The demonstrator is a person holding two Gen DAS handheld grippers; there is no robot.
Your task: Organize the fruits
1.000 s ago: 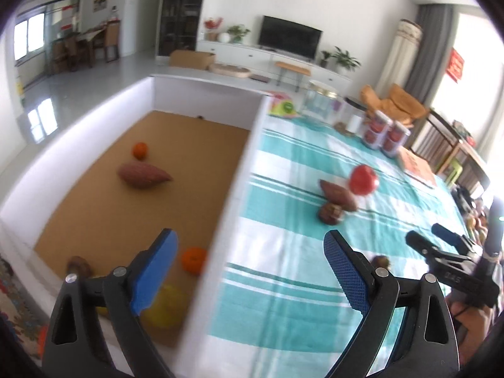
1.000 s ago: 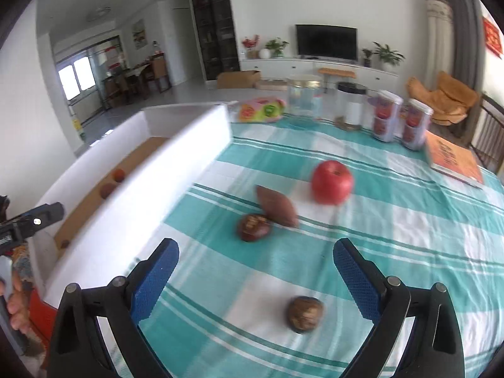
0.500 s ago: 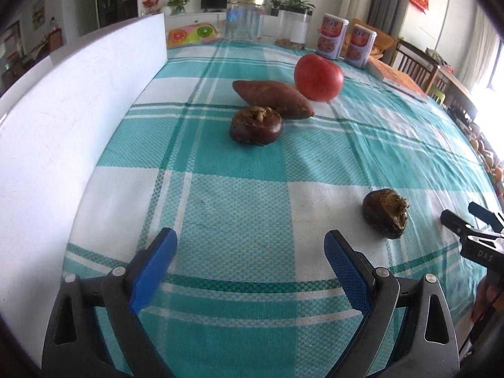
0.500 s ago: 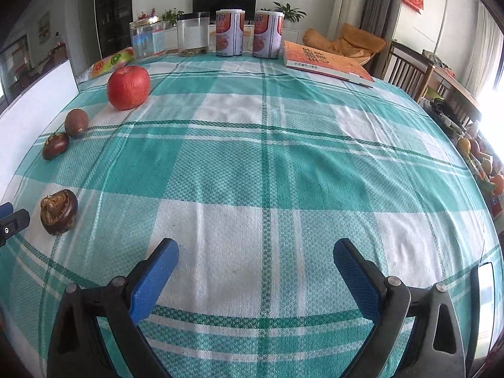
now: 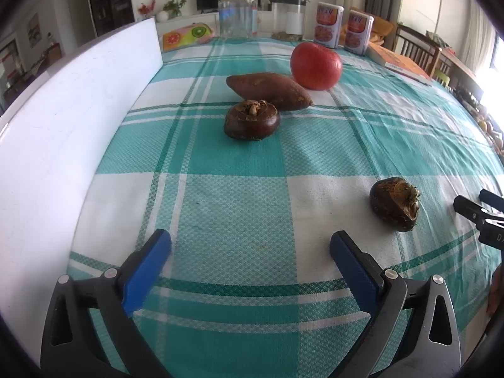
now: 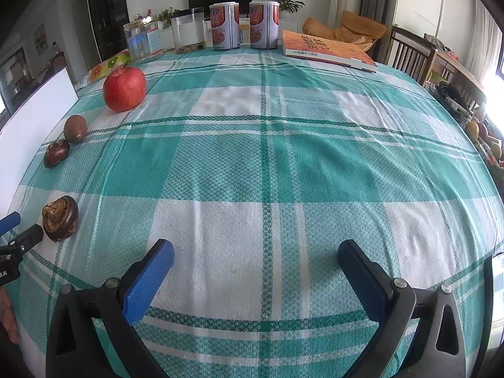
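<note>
On the teal checked tablecloth lie a red apple [image 5: 316, 65], a sweet potato [image 5: 267, 89], a dark water chestnut [image 5: 252, 120] in front of it, and a second water chestnut [image 5: 395, 203] nearer, to the right. My left gripper [image 5: 250, 260] is open and empty, low over the cloth, short of the fruit. My right gripper [image 6: 255, 269] is open and empty over bare cloth; in its view the apple [image 6: 124, 88], sweet potato [image 6: 75, 128] and both chestnuts [image 6: 56, 153] [image 6: 60, 218] lie far left.
The white box wall [image 5: 72, 119] runs along the left side. At the table's far edge stand jars [image 5: 238, 14], two cans [image 5: 329, 24], a fruit-print packet [image 5: 186, 35] and an orange book [image 6: 324, 48]. Chairs stand to the right.
Both grippers came down to table level. The left swung from over the box to face the fruit and edged closer; the right turned rightward, so the fruit now sits at its far left.
</note>
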